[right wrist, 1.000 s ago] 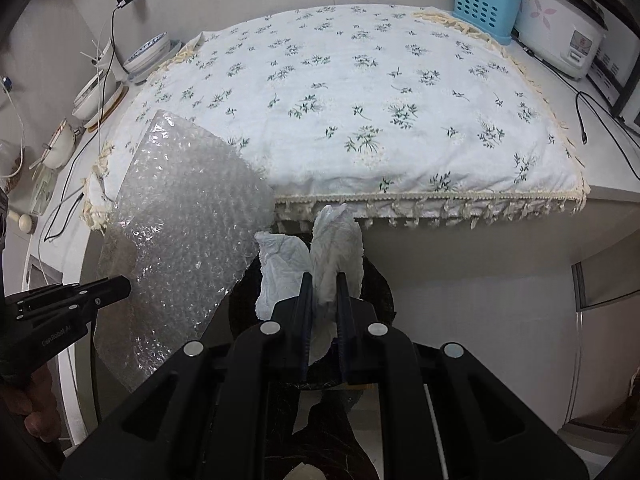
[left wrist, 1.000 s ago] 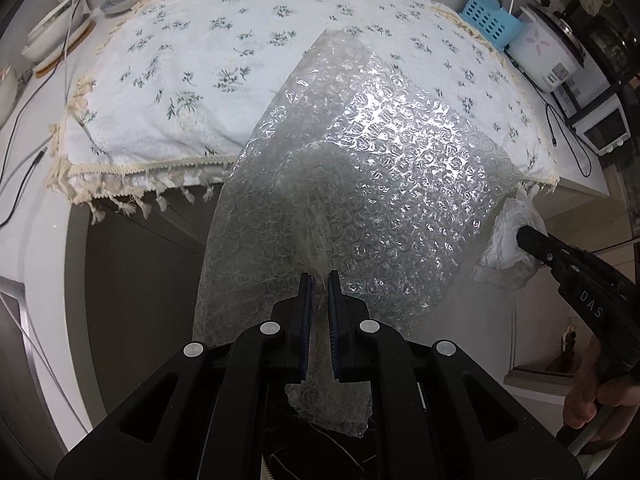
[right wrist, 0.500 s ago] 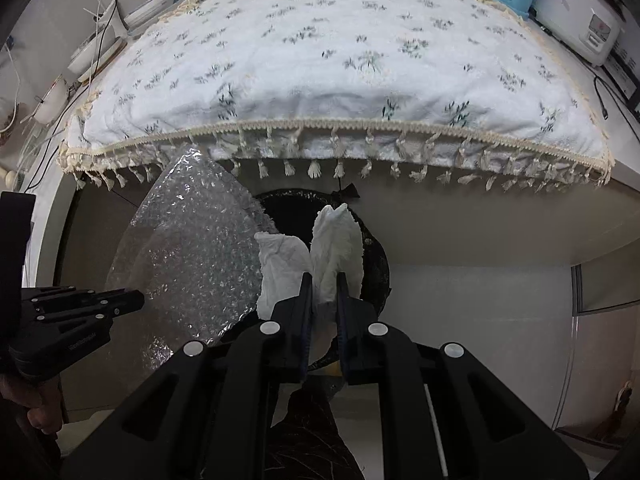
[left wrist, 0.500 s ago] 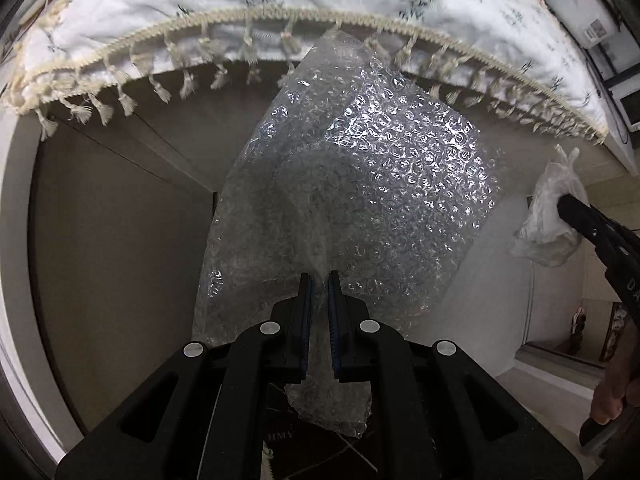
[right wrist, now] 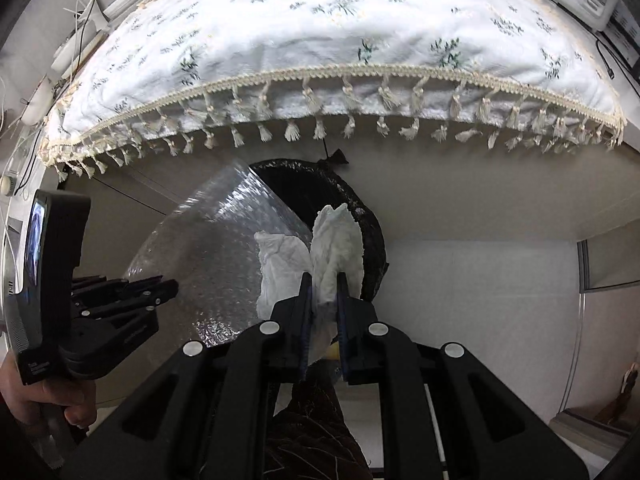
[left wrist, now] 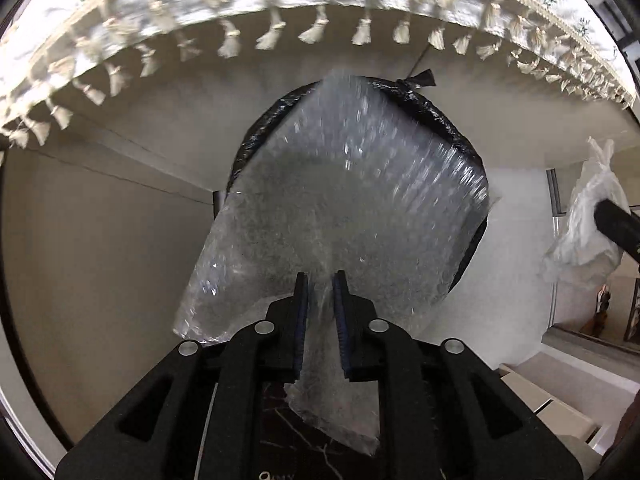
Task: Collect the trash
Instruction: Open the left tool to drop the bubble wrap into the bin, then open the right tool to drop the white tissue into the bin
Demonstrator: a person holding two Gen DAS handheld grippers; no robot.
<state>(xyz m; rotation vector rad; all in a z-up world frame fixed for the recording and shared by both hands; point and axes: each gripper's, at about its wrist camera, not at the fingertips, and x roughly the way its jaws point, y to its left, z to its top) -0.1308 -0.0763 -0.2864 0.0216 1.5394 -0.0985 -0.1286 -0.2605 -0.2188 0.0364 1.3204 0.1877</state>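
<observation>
Below the tasselled front edge of the floral tablecloth (right wrist: 344, 28), the left gripper (left wrist: 320, 280) points down over a bin lined with a black bag (left wrist: 436, 116), its jaws just opening with the blurred sheet of bubble wrap (left wrist: 340, 200) hanging between them across the bin's mouth. Just beside it, the right gripper (right wrist: 323, 280) is clamped tight on a crumpled white tissue (right wrist: 332, 240), held above the bin's near rim.
</observation>
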